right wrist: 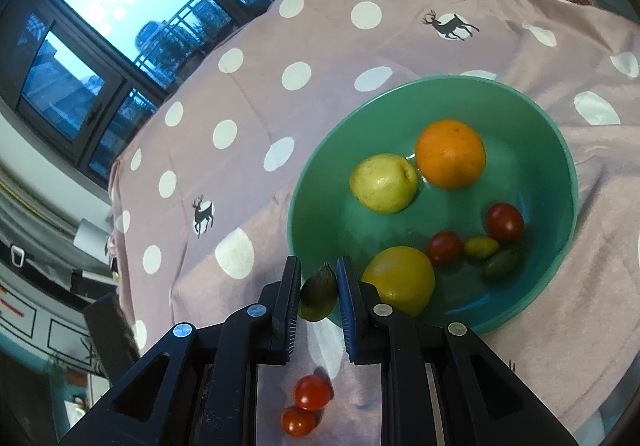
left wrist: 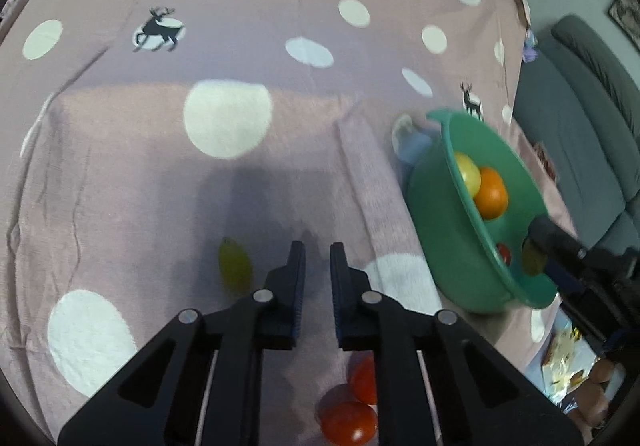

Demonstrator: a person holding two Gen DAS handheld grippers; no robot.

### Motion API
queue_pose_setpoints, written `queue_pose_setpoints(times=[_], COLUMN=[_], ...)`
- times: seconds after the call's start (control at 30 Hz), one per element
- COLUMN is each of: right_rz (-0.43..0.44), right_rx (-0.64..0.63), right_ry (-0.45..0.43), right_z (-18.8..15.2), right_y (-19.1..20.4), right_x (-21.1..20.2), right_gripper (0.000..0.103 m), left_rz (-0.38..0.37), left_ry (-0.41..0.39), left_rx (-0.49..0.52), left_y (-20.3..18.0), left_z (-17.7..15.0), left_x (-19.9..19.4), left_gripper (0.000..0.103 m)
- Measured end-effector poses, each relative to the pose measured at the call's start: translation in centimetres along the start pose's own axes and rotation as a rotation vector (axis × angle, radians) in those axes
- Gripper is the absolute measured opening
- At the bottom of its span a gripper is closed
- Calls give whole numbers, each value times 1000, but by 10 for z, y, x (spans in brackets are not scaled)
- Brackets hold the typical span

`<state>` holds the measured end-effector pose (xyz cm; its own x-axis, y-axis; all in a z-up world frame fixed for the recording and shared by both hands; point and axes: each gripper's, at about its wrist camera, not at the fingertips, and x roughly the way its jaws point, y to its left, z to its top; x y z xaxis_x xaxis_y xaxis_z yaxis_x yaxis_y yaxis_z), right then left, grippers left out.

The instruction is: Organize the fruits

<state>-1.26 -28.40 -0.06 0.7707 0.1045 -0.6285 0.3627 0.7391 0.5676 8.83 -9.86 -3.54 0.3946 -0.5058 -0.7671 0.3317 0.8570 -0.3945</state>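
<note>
The right gripper (right wrist: 319, 270) grasps a green fruit (right wrist: 318, 296) at the green bowl (right wrist: 460, 84)'s near rim, while the left gripper (left wrist: 317, 246) hangs clenched empty over the dotted cloth (left wrist: 120, 150).

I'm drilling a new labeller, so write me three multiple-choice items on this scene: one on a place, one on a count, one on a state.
1. Where is the orange?
A. in the bowl
B. on the sofa
C. on the floor

2. How many red tomatoes lie on the cloth, outside the bowl?
A. one
B. two
C. four

3. What state is the right gripper in?
A. open and empty
B. shut on a green fruit
C. shut on a red tomato

Key:
1 A, as the orange sits inside the bowl beside a yellow fruit.
2 B, as both wrist views show a pair close together below the fingers.
3 B, as its pads press on the green fruit at the bowl's rim.
</note>
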Motion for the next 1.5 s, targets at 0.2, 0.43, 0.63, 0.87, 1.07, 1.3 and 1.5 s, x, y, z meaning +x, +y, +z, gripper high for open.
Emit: queue_pose_setpoints(times=[0.2,0.43,0.63,0.87,1.07,1.3,1.5], right_rz=[4,6,10,2,-9,-19,-44], right_rx=[0,-4,-9,-16,-6,16,56], right_ry=[8,14,15,21,14,-12,-60], right_z=[0,-1,-2,-3,-2,2,6], right_y=[-1,0,3,4,2,-7,-23], right_x=[1,2,3,6,5,-4,-20], right_gripper=[20,20,20,20,20,20,20], left_rz=[87,181,242,182,137,23,-75], left_ry=[-33,14,59,46,-48,-187,-187], left_rx=[-73,-164,-176,-209,-133,43,172], left_y=[24,53,62,68,36,-40,-94], left_z=[1,-3,-7,-9,-5,-5,-10], left_x=[-19,-26,-18,-18,-39,-68,-61], left_gripper=[40,45,40,18,18,18,18])
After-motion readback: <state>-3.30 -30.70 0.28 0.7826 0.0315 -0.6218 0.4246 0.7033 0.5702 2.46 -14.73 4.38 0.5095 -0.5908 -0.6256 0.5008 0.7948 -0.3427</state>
